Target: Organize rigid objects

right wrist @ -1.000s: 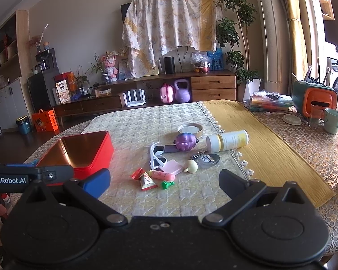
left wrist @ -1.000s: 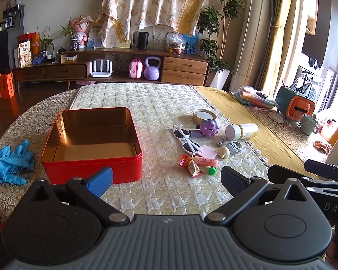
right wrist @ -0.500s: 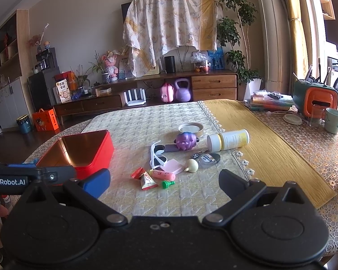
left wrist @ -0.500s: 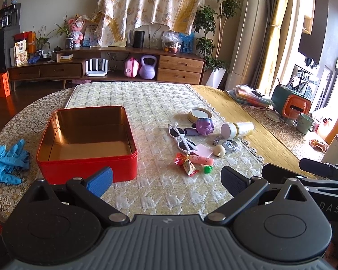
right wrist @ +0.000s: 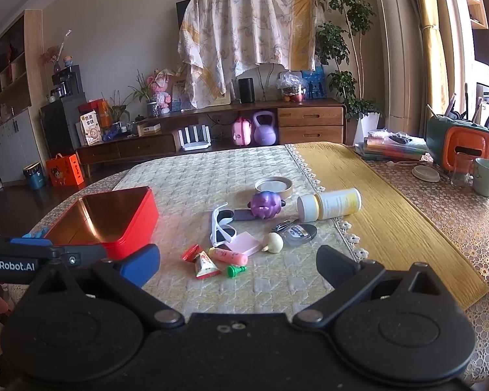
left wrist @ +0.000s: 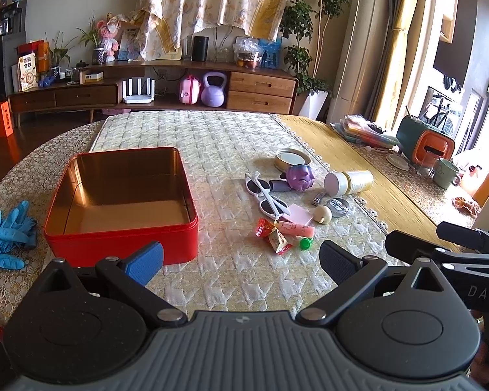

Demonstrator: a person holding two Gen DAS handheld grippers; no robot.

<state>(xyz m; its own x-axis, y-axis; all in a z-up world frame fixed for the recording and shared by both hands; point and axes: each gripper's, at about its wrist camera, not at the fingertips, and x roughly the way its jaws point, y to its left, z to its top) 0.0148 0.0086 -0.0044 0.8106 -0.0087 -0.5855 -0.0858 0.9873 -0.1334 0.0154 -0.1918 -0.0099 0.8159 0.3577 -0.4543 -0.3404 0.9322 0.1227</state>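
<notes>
An empty red tin box sits on the quilted cloth, left of a cluster of small items. The cluster holds white sunglasses, a purple toy, a white and yellow bottle lying on its side, a round tin lid, a pink pad, red candy wrappers and a green cap. My left gripper is open near the table's front edge. My right gripper is open too, short of the cluster. Neither holds anything.
Blue gloves lie at the table's left edge. An orange and green box, a green mug and a stack of books stand at the far right on the lace cloth. A wooden sideboard lines the far wall.
The left wrist view has shifted slightly, so the red box and the cluster sit a little lower and to the left. The right gripper has barely moved. Both stay open.
</notes>
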